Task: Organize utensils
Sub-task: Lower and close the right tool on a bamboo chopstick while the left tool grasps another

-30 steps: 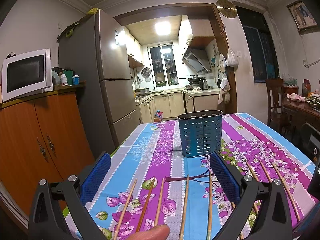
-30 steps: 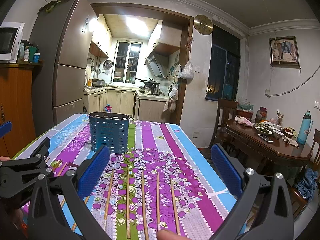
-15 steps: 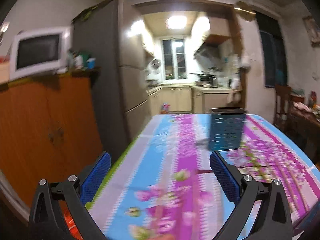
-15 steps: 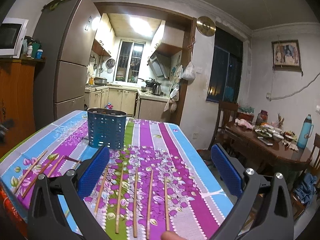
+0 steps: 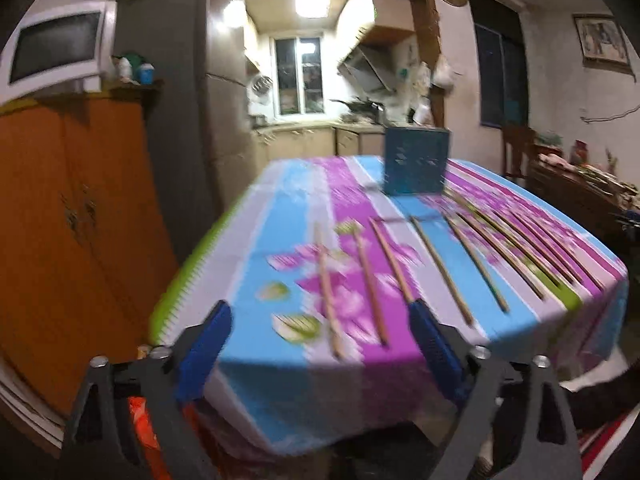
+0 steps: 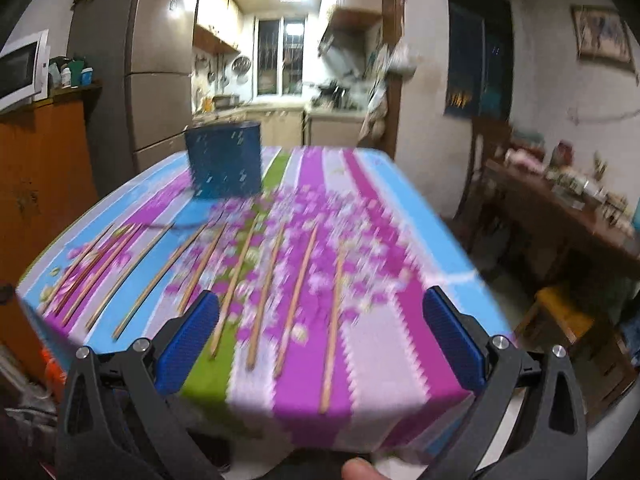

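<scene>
Several wooden chopsticks (image 5: 328, 292) lie side by side across the flowered tablecloth (image 5: 256, 280), pointing away from me. Behind them, at the far end, stands a blue perforated utensil holder (image 5: 416, 162). My left gripper (image 5: 320, 344) hovers at the table's near edge, its jaws closing with nothing between them. In the right wrist view the same row of chopsticks (image 6: 298, 296) and the holder (image 6: 224, 160) show. My right gripper (image 6: 320, 340) stands open and empty before the near edge of the cloth (image 6: 400, 320). A thumb tip (image 6: 360, 470) shows at the bottom.
An orange cabinet (image 5: 60, 220) with a microwave (image 5: 52, 52) stands to the left, and a grey fridge (image 6: 156, 72) is behind it. A wooden side table (image 6: 568, 216) with clutter and a yellow stool (image 6: 560, 316) are on the right.
Both grippers have drawn back and dropped, so the table's near edge now shows below the chopsticks. The left gripper's pads stand a little closer together. Both views are blurred by motion.
</scene>
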A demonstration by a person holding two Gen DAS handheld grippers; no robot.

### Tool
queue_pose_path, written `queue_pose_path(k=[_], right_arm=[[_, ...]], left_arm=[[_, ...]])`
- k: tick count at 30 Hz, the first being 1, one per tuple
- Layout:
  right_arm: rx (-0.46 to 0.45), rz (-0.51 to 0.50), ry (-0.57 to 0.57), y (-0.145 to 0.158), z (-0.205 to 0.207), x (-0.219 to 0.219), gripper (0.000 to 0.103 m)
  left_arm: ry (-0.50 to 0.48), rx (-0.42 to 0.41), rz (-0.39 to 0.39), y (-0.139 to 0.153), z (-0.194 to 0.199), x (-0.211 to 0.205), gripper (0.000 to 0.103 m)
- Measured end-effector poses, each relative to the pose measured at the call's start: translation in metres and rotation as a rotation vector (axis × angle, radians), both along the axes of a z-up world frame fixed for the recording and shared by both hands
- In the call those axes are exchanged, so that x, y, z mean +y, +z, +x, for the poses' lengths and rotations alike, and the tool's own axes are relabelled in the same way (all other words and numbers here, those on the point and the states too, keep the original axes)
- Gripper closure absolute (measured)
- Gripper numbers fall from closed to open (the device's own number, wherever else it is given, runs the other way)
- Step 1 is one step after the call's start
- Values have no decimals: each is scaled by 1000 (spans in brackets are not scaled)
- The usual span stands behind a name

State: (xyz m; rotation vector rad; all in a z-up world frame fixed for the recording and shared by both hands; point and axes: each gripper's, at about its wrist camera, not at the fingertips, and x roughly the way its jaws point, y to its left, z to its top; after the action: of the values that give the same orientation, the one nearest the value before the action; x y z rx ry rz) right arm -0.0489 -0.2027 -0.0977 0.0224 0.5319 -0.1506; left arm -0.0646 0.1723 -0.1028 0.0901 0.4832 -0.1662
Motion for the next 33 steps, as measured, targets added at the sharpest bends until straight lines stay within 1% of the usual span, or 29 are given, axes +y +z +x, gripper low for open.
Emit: queue_pose_path(k=[1,2,3,4,5,6,7,8,9,11,12,14,16,17,19,20,21,22,23,25,26,27,28,30,33], right_arm=[[21,25,12,-7,-2,2,5],[31,42,27,-11,-3,5,5],[33,61,47,-14,-6,8,5],[30,77,55,-16,-10,13,5],[13,81,58,-16,-15,16,5],[-5,80,70,-15,-18,19,5],[-25,67,93,-13,-21,26,5],[-22,44,101,-13,-22,31,5],[-12,30,103,-13,-22,33,5],[11,37,119,-16,-20,36,10],[21,41,117,-17,-20,35,13],[38,40,113,-20,-17,35,16],[45,29,112,-22,-16,36,22],[49,21,114,-24,-15,37,23],[58,6,118,-26,-13,39,29],[61,0,119,-28,-13,40,31],[62,-3,121,-29,-12,40,36],[64,-7,123,-31,-11,40,43],[66,-13,122,-33,-10,41,48],[69,-28,115,-37,-7,40,68],[74,-28,113,-40,-4,38,72],[78,-29,109,-43,-1,37,81],[80,-35,102,-45,1,36,87],[88,-53,92,-51,6,35,90],[99,-62,86,-57,10,35,91]], left_arm=[[-5,19,-5,-6,1,-4,35],[-13,32,-11,-11,3,-8,40],[-25,42,-18,-16,5,-13,49],[-44,51,-17,-19,5,-18,56],[-56,48,1,-23,5,-28,59],[-70,43,29,-26,4,-34,60],[-83,38,60,-29,5,-41,64],[-101,39,87,-32,7,-47,67],[-108,46,101,-35,9,-50,68],[-110,59,111,-42,17,-54,69],[-109,63,114,-45,20,-53,71],[-100,68,121,-49,26,-53,72],[-98,78,119,-51,31,-52,75],[-102,72,115,-52,33,-52,75],[-108,68,115,-53,33,-51,78],[-107,65,118,-53,33,-51,78],[-111,58,124,-53,33,-52,79],[-114,53,126,-54,33,-53,81],[-118,46,129,-55,32,-54,82],[-122,38,125,-56,31,-55,84],[-123,36,117,-56,31,-55,86],[-125,33,112,-57,31,-55,87],[-126,29,113,-57,30,-55,87],[-127,20,124,-58,29,-58,89],[-129,21,122,-59,29,-58,90]])
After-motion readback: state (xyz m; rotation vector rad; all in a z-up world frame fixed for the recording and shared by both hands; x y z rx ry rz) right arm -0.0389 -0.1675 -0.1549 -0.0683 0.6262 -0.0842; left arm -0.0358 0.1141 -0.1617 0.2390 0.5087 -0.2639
